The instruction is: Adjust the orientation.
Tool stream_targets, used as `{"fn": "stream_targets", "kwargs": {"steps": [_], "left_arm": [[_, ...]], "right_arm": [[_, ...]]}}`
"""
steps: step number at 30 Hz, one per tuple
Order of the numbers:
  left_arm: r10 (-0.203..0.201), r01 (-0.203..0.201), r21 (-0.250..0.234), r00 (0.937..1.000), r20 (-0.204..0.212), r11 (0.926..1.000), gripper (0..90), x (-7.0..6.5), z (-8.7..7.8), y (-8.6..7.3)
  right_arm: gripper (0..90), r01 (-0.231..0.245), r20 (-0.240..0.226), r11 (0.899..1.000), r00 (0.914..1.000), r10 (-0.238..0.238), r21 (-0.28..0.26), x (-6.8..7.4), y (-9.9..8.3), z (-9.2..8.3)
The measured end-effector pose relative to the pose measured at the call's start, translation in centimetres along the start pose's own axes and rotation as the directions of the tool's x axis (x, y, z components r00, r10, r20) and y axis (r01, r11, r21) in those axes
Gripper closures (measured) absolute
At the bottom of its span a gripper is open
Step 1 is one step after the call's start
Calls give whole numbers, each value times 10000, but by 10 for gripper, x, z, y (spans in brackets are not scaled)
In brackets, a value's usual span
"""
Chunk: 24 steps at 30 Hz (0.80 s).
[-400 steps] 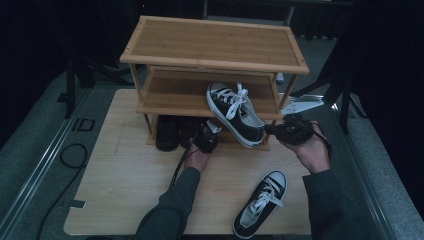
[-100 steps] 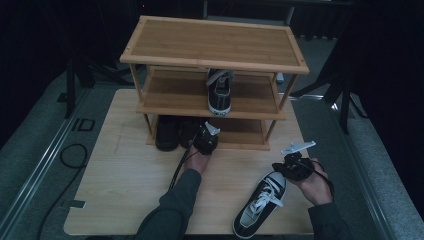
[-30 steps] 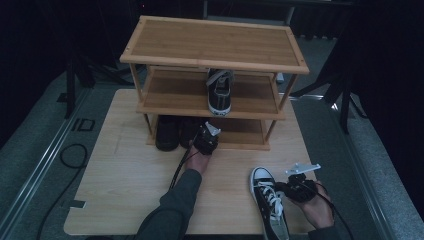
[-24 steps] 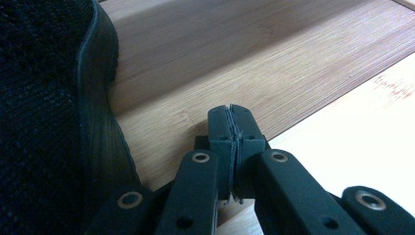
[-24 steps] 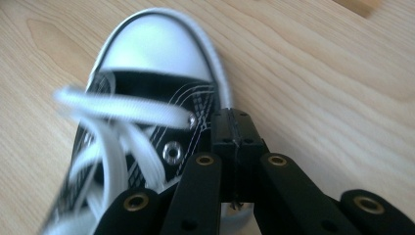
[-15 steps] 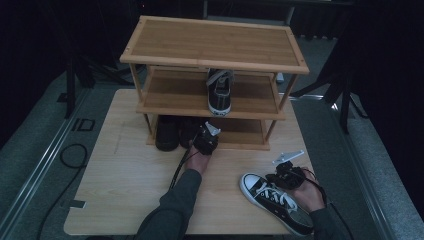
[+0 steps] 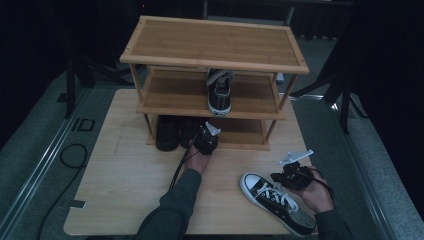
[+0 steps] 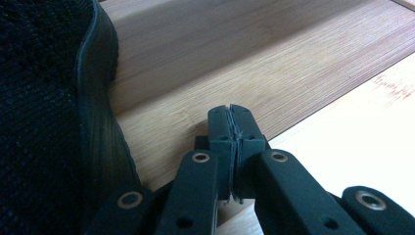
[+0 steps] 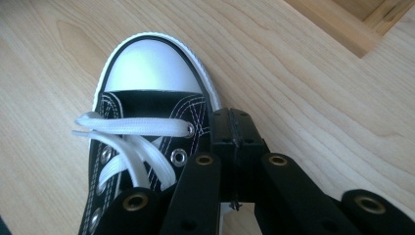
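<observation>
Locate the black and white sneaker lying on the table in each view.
High view: the sneaker lies at lower right on the table, toe toward the rack, beside the right gripper.
Left gripper view: not in it.
Right gripper view: its white toe cap and laces sit at left of centre, beside the shut jaws.
Shared landmark: the bamboo shoe rack, whose corner sits at upper right.

Looks like a recording studio or lab: dark surroundings, black stands [image 7: 345,95] beyond the right gripper [image 7: 292,172], grey carpet [image 7: 30,150], a staged bamboo shoe rack [image 7: 212,50].
</observation>
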<state>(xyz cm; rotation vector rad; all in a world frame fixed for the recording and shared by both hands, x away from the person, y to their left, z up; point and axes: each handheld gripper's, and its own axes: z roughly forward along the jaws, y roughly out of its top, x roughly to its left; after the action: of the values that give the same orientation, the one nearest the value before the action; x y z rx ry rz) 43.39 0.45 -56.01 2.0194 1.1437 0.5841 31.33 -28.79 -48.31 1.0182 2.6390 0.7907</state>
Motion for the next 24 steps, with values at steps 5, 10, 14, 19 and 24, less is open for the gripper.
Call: {"fn": "stream_targets", "kwargs": {"steps": [5,10,14,19,24], "left_arm": [[3,-3,0,10000,-5,10000,885,0,0,0],[1,-1,0,10000,-2,10000,885,0,0,0],[5,-5,0,10000,-5,10000,885,0,0,0],[1,-1,-1,10000,-3,10000,886,0,0,0],[5,-5,-2,10000,-5,10000,885,0,0,0]], "right_arm": [[896,131,75,9999,9999,-131,-13,1,1,-9],[895,216,115,9997,9997,-217,91,2,1,-16],[894,282,127,9995,9995,-284,137,3,-1,-19],[891,329,121,9992,9994,-332,241,3,-2,-24],[890,275,-32,9993,9996,-274,251,2,-6,-28]]}}
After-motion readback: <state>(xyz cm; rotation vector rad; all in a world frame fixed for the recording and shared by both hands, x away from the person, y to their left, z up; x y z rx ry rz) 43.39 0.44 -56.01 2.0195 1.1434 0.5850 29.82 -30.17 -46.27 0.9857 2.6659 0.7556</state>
